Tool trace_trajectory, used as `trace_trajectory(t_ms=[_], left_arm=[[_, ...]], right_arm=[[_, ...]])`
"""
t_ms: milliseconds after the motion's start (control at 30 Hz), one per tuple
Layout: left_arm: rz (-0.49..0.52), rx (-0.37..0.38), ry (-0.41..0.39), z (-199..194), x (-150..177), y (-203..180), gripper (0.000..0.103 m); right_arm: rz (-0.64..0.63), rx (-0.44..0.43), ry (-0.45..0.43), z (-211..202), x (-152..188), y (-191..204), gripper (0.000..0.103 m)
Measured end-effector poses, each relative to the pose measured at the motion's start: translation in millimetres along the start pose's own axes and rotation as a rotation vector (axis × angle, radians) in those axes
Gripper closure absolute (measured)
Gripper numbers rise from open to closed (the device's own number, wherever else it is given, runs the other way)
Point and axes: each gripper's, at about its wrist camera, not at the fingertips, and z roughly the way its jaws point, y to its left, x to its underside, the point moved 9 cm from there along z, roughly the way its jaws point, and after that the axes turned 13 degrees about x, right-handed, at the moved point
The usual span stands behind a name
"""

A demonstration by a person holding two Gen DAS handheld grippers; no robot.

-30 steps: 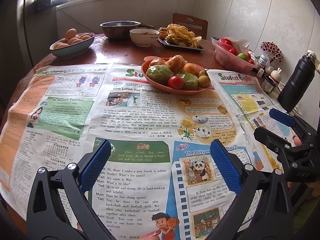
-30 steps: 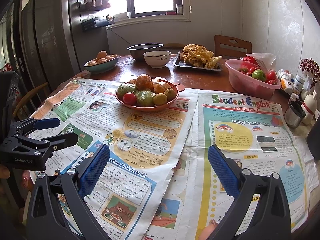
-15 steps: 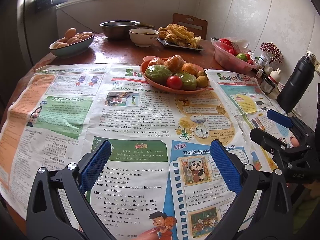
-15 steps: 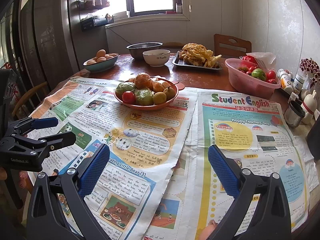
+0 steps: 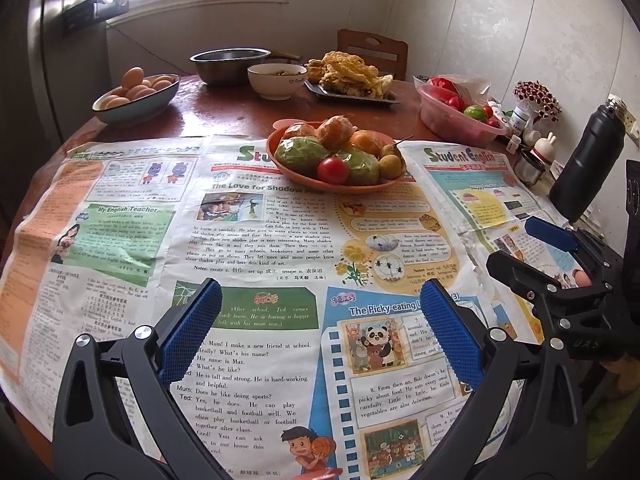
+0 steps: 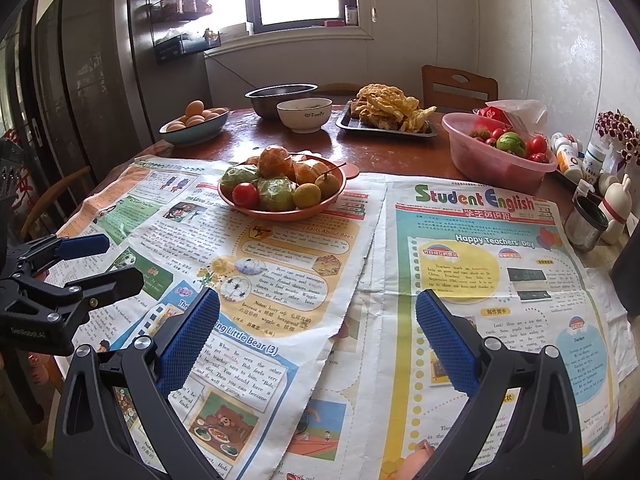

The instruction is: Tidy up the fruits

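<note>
**Both grippers hanging wide over the newspaper, fruit plate ahead**

I am looking across the newspaper (image 6: 460, 280) that is covering the near half of the table (image 6: 392, 152), probably to give the fruit a clean place to lie. Ahead of my right gripper (image 6: 318, 332), and a little toward its left finger, the orange plate (image 6: 280, 212) is sitting heaped with fruit: wrapped green ones, oranges, a red tomato (image 6: 245, 194) and small yellow-brown ones. Piled on one plate like this, they could be either waiting to be sorted or already gathered; I cannot tell which.

I am keeping both grippers spread apart and holding nothing; the left gripper (image 5: 320, 332) is facing the same plate from lower down.

Beyond the right finger, the pink basin (image 6: 496, 164) is holding more fruit. Farther back, the egg bowl (image 6: 196, 126) and white bowl (image 6: 305, 114) are standing clear. Nothing is blocking the path to the plate.
</note>
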Motion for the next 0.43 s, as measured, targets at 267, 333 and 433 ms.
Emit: trace_trajectory(t_ms=[267, 333, 433], left_arm=[[0.026, -0.056, -0.031, -5, -9, -1, 0.01], [0.012, -0.075, -0.008, -1, -10, 7, 0.01], [-0.039, -0.071, 0.031, 6, -13, 25, 0.01]], right_arm=[[0.017, -0.002, 0.011, 9, -2, -10, 0.005], [0.02, 0.001, 0.014, 12, -4, -15, 0.005], [0.028, 0.032, 0.02, 17, -12, -32, 0.005]])
